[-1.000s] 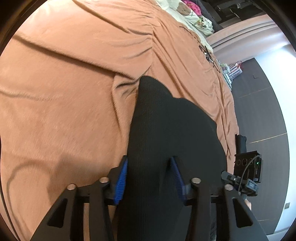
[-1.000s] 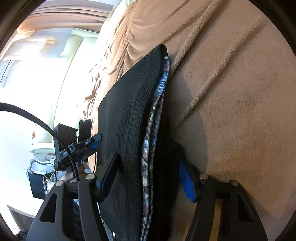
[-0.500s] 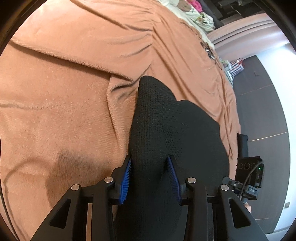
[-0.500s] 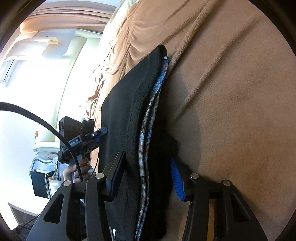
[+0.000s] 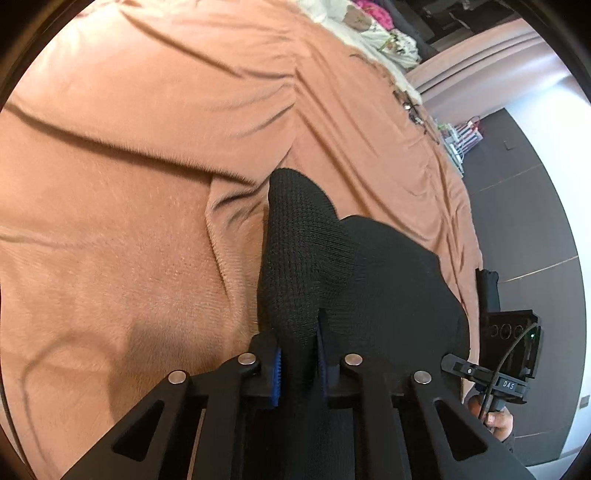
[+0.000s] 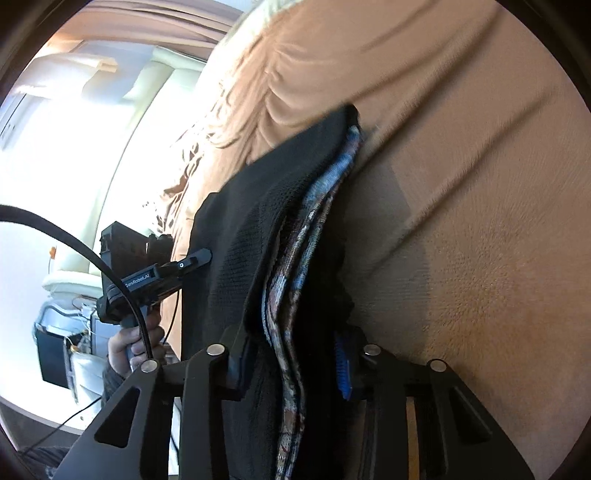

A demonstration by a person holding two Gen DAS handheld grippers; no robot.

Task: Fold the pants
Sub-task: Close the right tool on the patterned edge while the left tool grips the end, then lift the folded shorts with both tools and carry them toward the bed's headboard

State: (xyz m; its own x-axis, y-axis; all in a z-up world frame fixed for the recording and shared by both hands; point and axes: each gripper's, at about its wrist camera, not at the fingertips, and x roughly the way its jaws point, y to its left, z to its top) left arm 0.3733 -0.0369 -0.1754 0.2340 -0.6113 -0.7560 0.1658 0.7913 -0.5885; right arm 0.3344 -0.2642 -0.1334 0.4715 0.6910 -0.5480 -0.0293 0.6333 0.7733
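Black knit pants (image 5: 369,280) lie bunched on a brown blanket (image 5: 129,240). My left gripper (image 5: 295,332) is at their near edge, its jaws closing, and the blue pads pinch a raised ridge of the knit. In the right wrist view the pants (image 6: 258,206) show a black outer layer over a blue patterned inner layer (image 6: 317,206). My right gripper (image 6: 291,343) straddles this stacked edge with jaws closing, and fabric fills the gap against both pads. Each view shows the other gripper beside the pants, the right one (image 5: 506,369) and the left one (image 6: 147,280), each in a hand.
The blanket (image 6: 480,221) is creased into long folds around the pants. Pale bedding and coloured clothes (image 5: 369,22) lie at the far end of the bed. Dark floor (image 5: 524,229) runs along the bed's right edge. A black cable (image 6: 74,240) arcs past the left gripper.
Both pairs of jaws have narrowed onto the pants. The left pads now pinch a thin ridge of knit, and the right gripper has squeezed the layered edge and lifted slightly.
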